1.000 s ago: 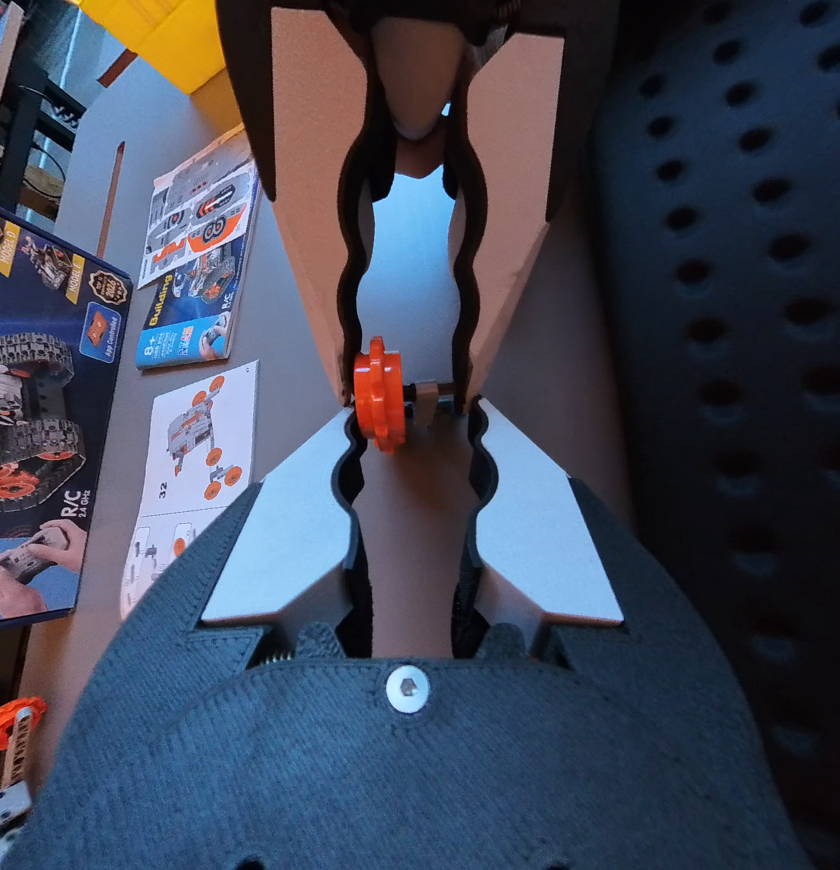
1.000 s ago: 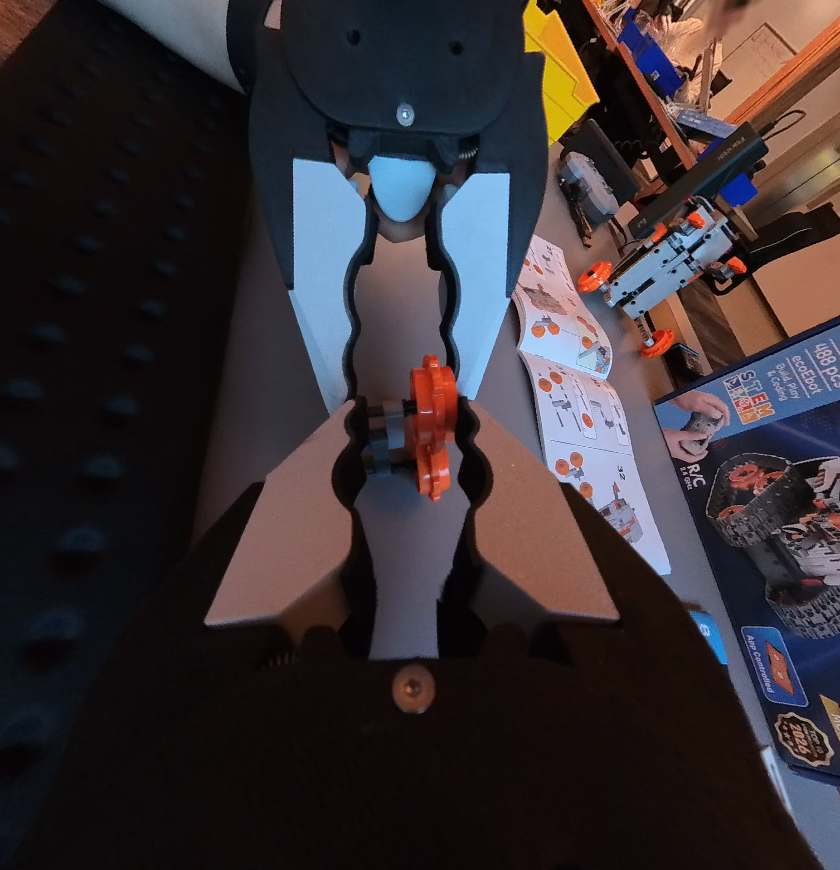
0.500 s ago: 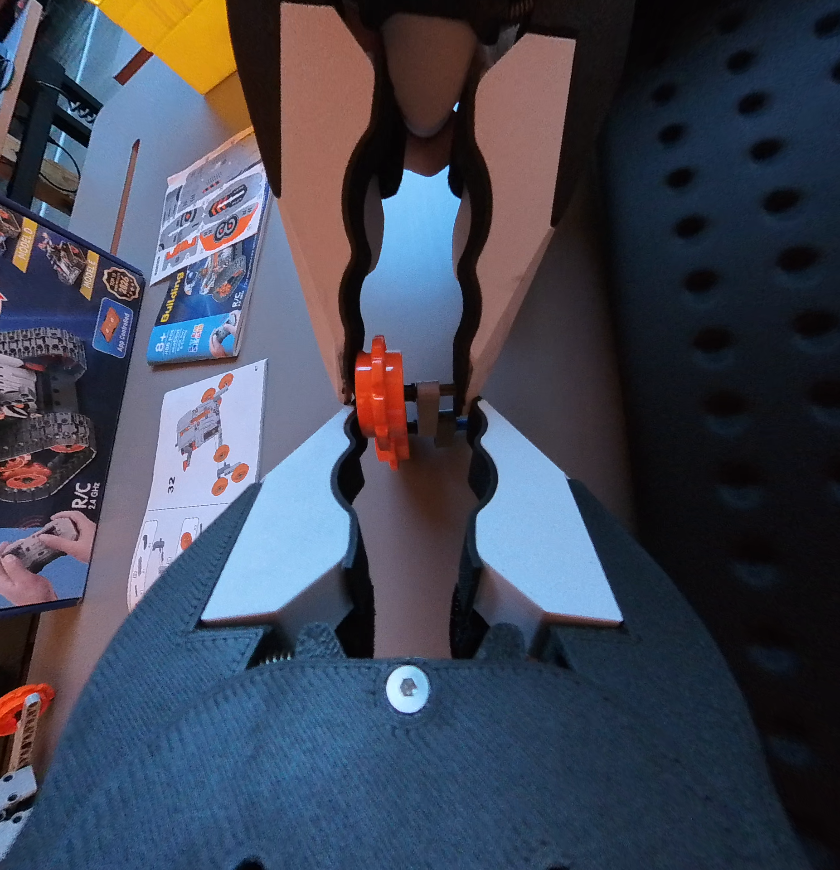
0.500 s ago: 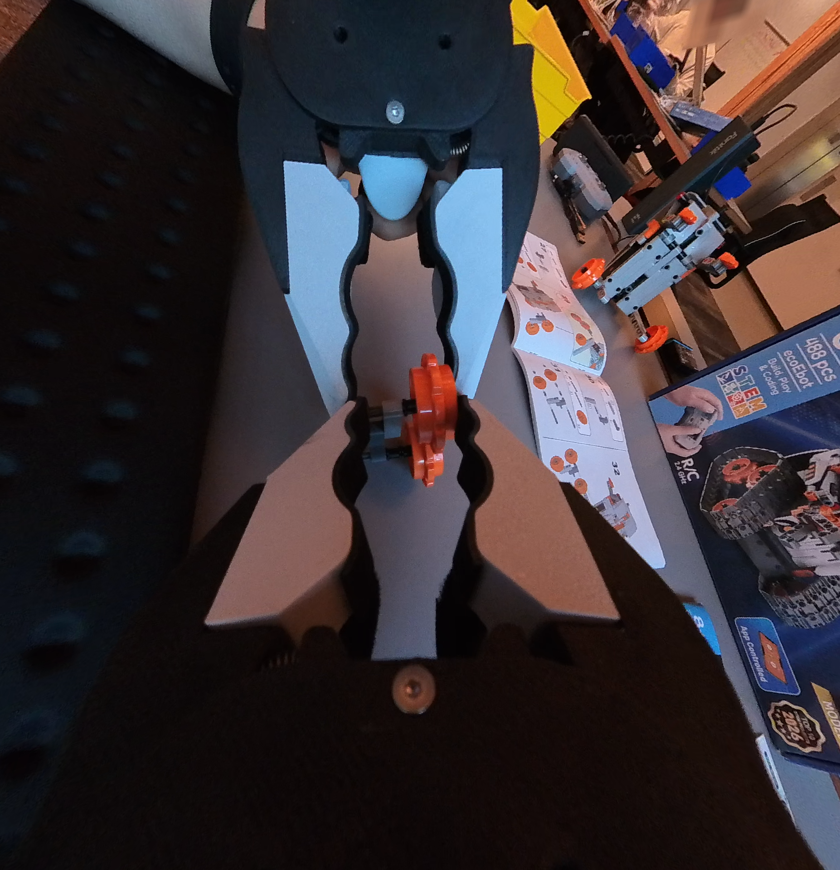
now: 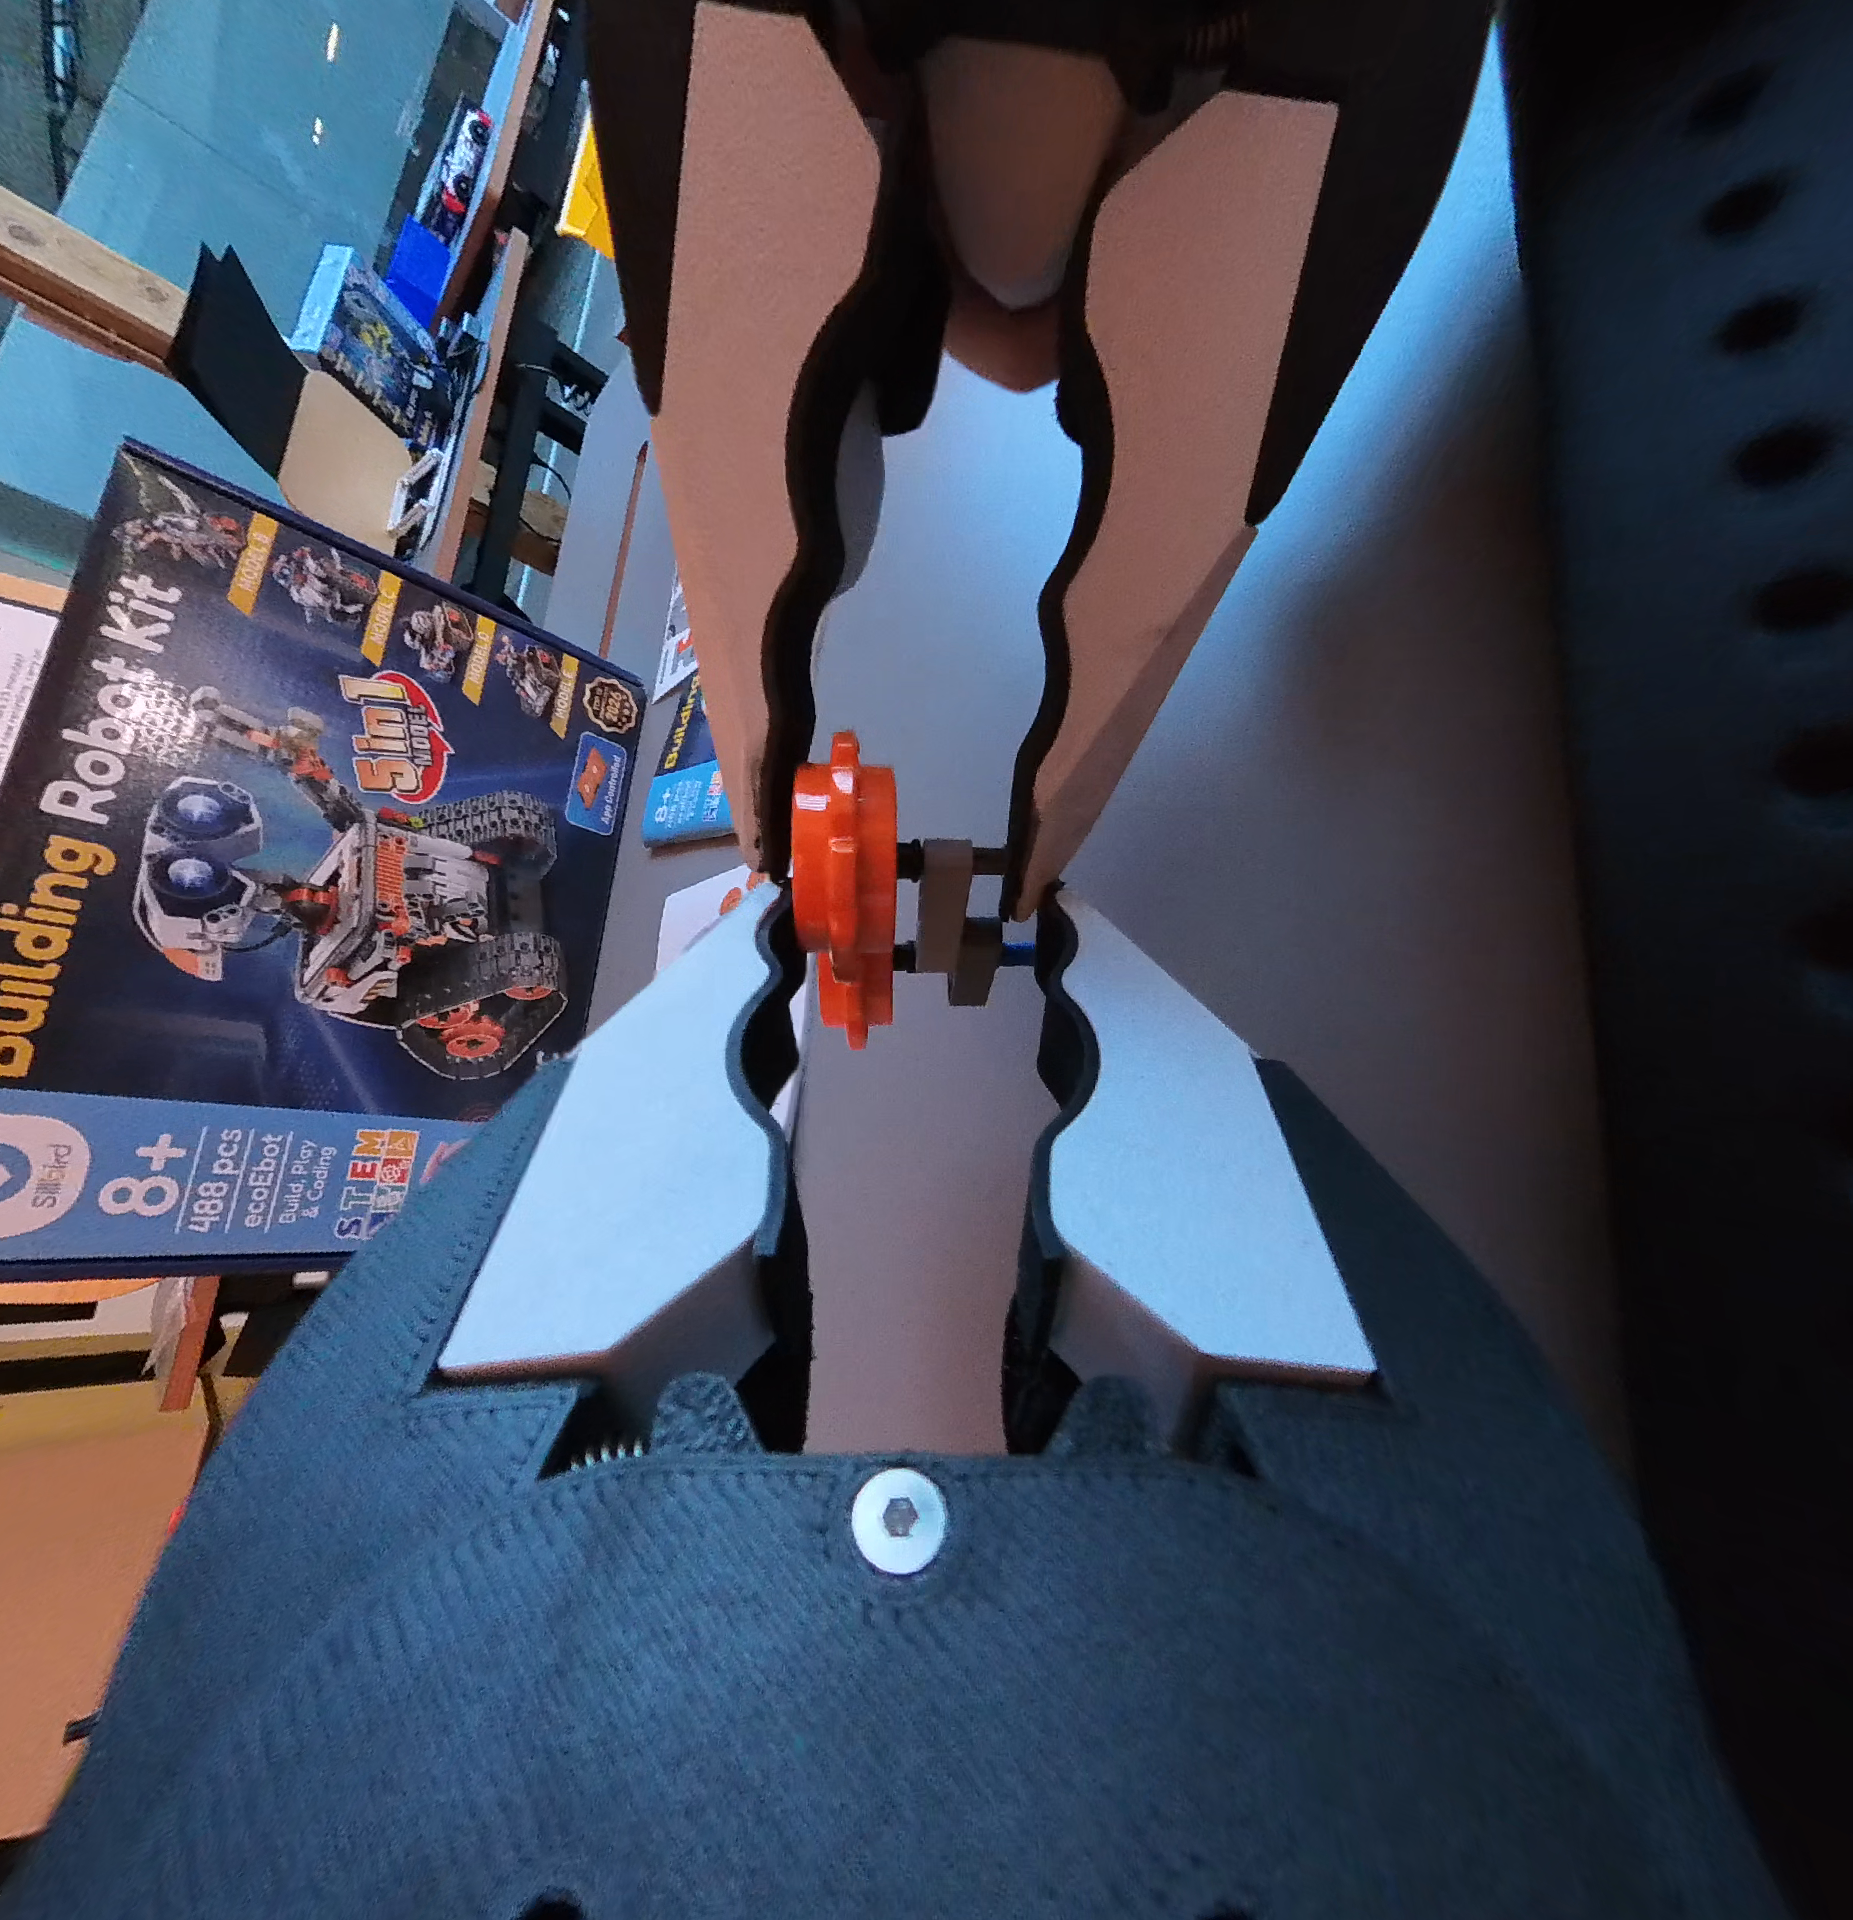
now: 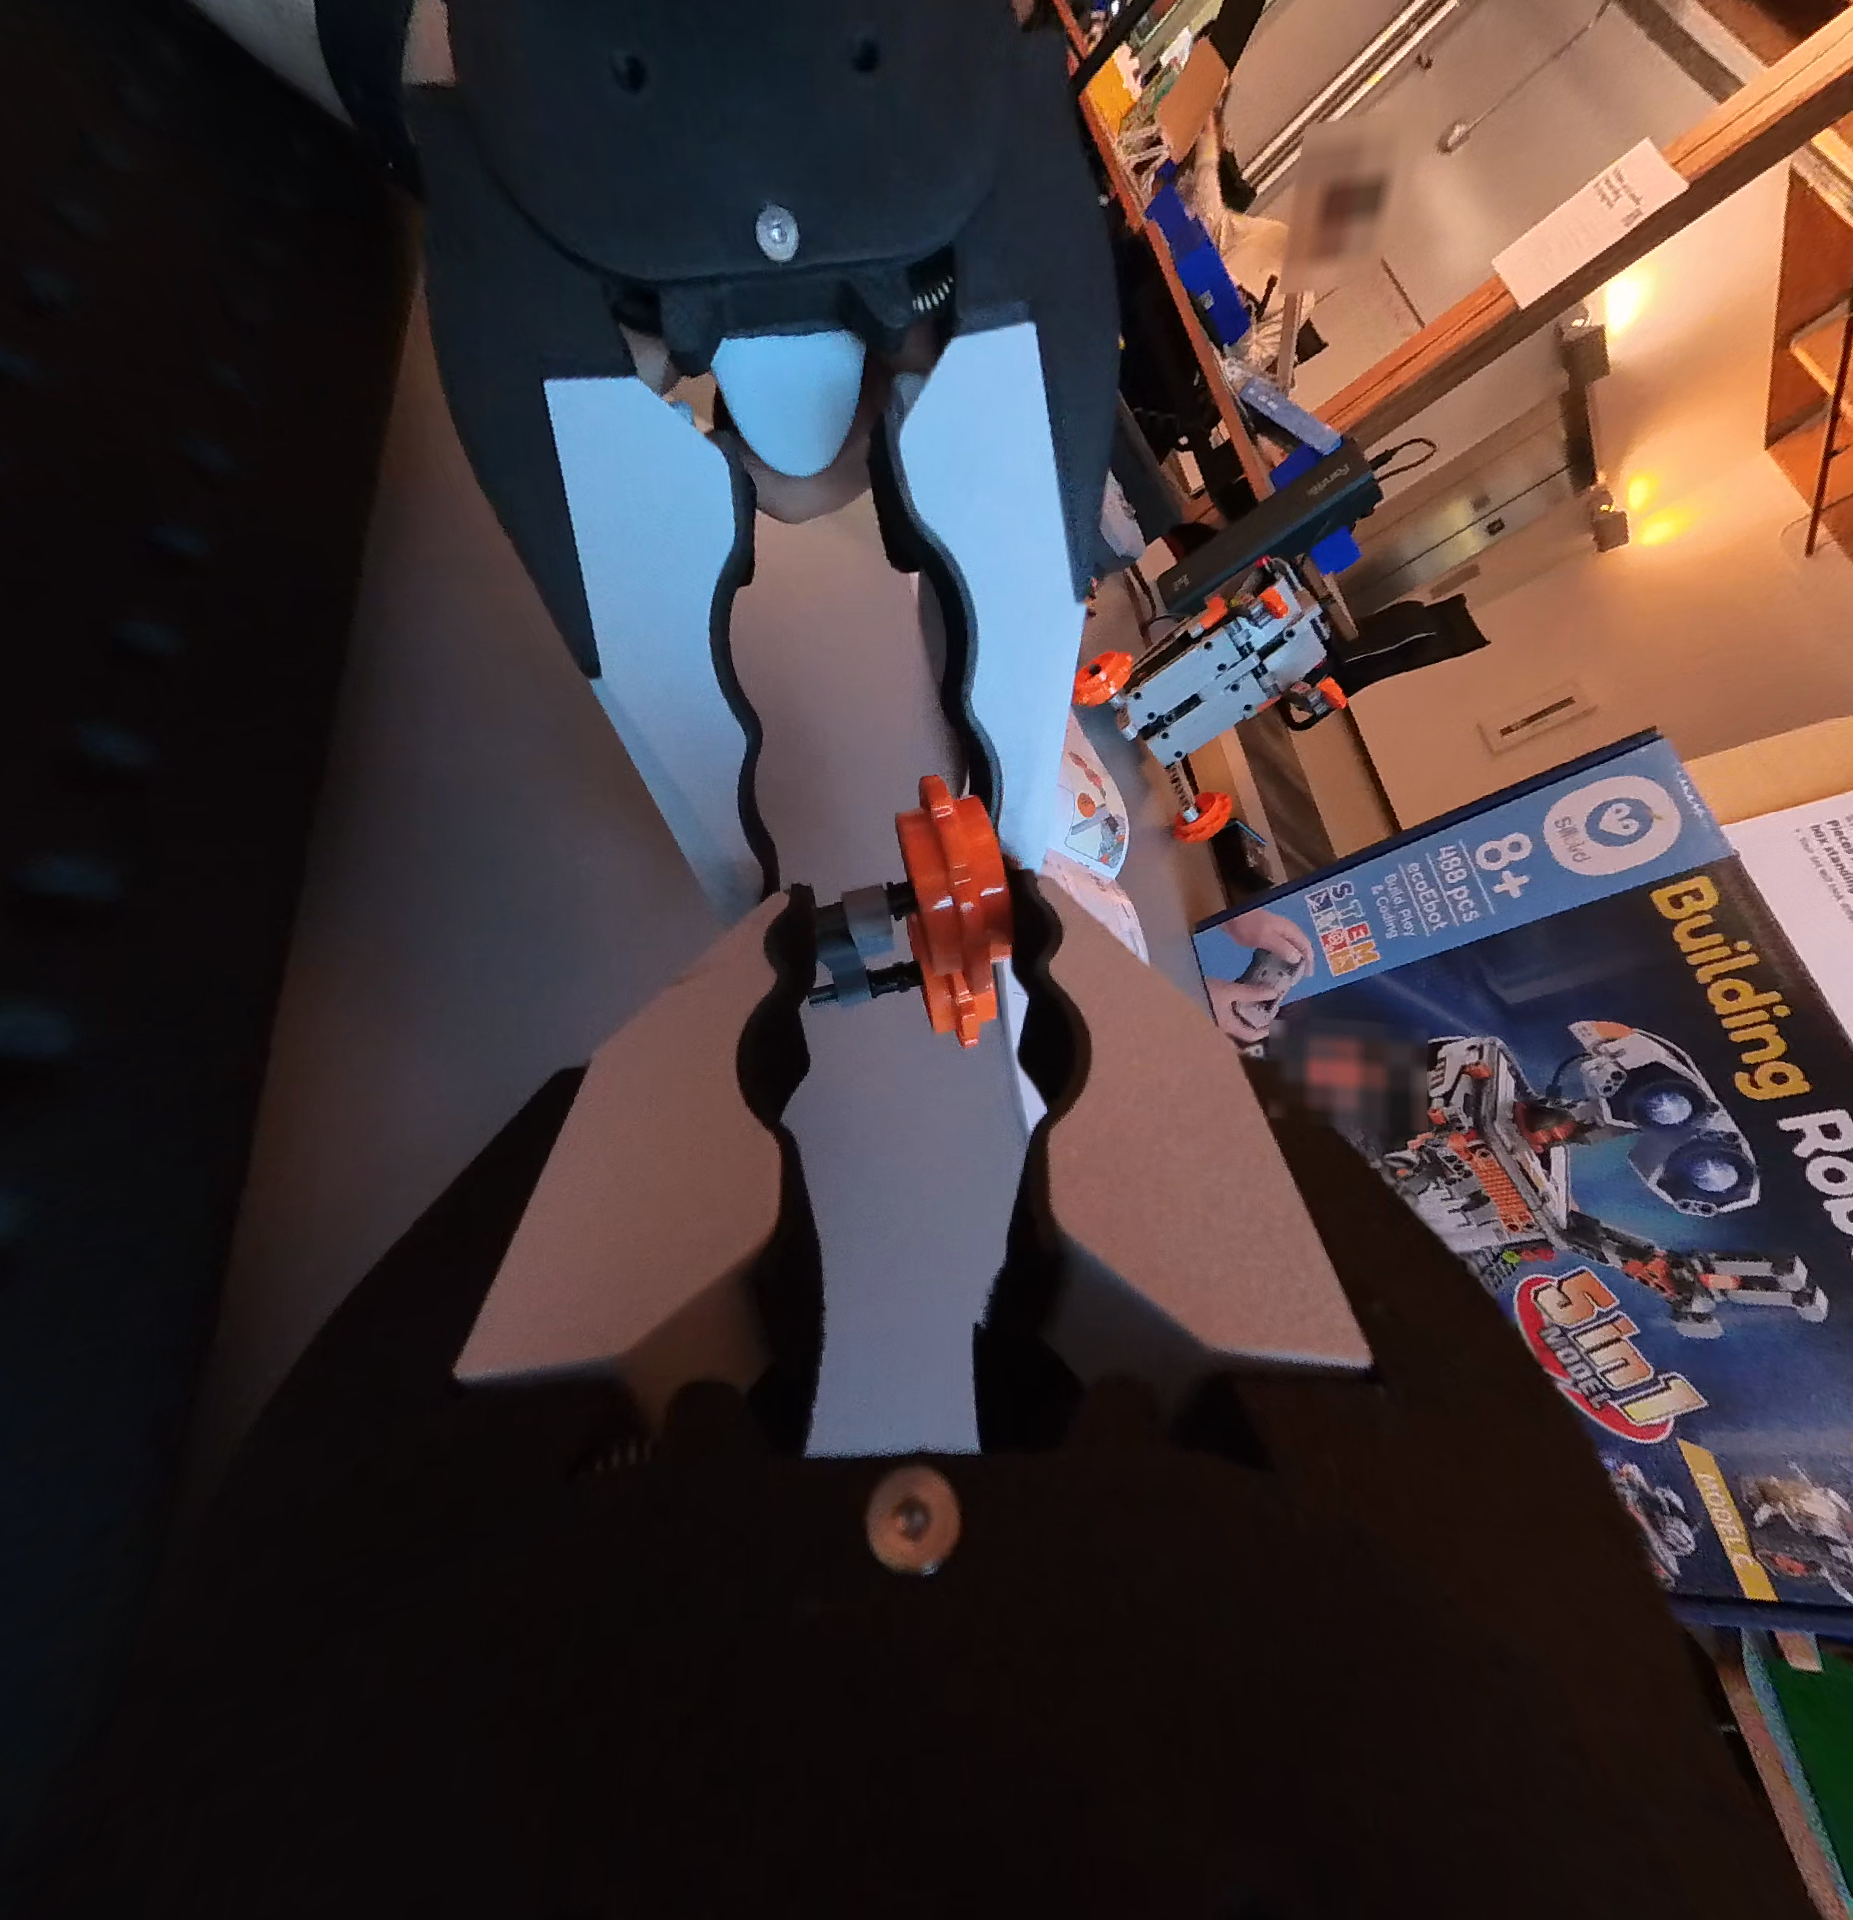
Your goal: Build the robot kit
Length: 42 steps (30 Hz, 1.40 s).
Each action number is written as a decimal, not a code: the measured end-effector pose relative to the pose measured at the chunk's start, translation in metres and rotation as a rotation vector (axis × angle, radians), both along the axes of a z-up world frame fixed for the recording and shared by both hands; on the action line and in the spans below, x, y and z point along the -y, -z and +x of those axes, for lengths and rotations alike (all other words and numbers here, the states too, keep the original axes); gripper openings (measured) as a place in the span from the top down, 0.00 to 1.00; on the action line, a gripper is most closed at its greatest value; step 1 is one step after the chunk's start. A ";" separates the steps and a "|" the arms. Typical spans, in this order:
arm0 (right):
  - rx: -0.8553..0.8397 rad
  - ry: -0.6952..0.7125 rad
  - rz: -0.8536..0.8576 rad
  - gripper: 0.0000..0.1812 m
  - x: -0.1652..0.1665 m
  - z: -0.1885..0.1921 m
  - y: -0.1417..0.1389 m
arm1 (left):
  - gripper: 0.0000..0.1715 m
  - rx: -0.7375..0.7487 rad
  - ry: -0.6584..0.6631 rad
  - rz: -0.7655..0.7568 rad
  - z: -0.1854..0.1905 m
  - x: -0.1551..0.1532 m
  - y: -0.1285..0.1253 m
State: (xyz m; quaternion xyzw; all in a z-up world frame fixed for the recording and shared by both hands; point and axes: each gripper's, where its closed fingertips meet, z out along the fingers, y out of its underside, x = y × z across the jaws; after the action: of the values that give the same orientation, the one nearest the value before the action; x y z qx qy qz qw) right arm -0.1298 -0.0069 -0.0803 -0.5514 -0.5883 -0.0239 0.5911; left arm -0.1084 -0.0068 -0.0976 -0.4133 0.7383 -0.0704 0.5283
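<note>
Each hand-held gripper (image 5: pixel 906 914) (image 6: pixel 901 940) has a dark ribbed printed body, a silver hex screw, pale wedge fingers (image 5: pixel 631 1174) with wavy black pads.

Overall light: dim, mixed; cool bluish on the grey tabletop (image 5: pixel 1317 727), warm orange elsewhere.
Light sources: glowing warm lamps (image 6: pixel 1628 301) at upper right of the right wrist view, with slight flare.
Shadows: black 3D-printed gripper body (image 6: pixel 901 1714) nearly featureless in the right wrist view; dark perforated panel (image 5: pixel 1753 935) murky in both.
Sharpness: small orange toothed plastic gear (image 5: pixel 844 883) crisp; distant shelving (image 6: pixel 1265 312) soft.
Distortion: wide-angle bending; blue printed cardboard kit box (image 5: pixel 278 883) slants and stretches toward the edges.
Glare: small highlights on the gear.
</note>
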 end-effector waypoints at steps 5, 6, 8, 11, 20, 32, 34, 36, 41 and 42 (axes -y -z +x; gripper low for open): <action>0.006 0.022 -0.072 0.80 0.000 0.002 0.006 | 0.76 -0.020 -0.018 -0.056 0.001 0.001 0.007; 0.006 0.028 -0.077 0.80 0.000 0.002 0.007 | 0.76 -0.019 -0.022 -0.065 0.001 0.001 0.007; 0.017 0.025 -0.112 0.80 0.001 0.002 0.013 | 0.76 -0.041 -0.023 -0.069 0.001 0.002 0.013; 0.021 0.030 -0.119 0.80 0.001 0.002 0.014 | 0.76 -0.049 -0.027 -0.077 0.001 0.002 0.015; 0.009 0.043 -0.138 0.81 0.001 0.002 0.016 | 0.77 -0.042 -0.032 -0.110 0.001 0.002 0.018; 0.003 0.046 -0.160 0.81 0.001 0.002 0.020 | 0.77 -0.045 -0.036 -0.149 0.002 0.001 0.022; 0.008 0.048 -0.160 0.81 0.001 0.002 0.021 | 0.77 -0.048 -0.036 -0.152 0.002 0.001 0.023; 0.001 0.049 -0.163 0.82 0.001 0.002 0.020 | 0.77 -0.043 -0.038 -0.151 0.002 0.001 0.023; 0.002 0.050 -0.157 0.82 0.002 0.001 0.020 | 0.78 -0.042 -0.039 -0.152 0.002 0.001 0.023; -0.002 0.050 -0.164 0.82 0.002 0.001 0.021 | 0.78 -0.047 -0.042 -0.149 0.001 0.000 0.023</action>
State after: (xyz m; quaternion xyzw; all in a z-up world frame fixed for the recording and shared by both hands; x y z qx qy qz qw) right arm -0.1284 -0.0086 -0.1010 -0.6125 -0.5738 0.0103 0.5436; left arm -0.1070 -0.0071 -0.1209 -0.4683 0.7345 -0.1042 0.4800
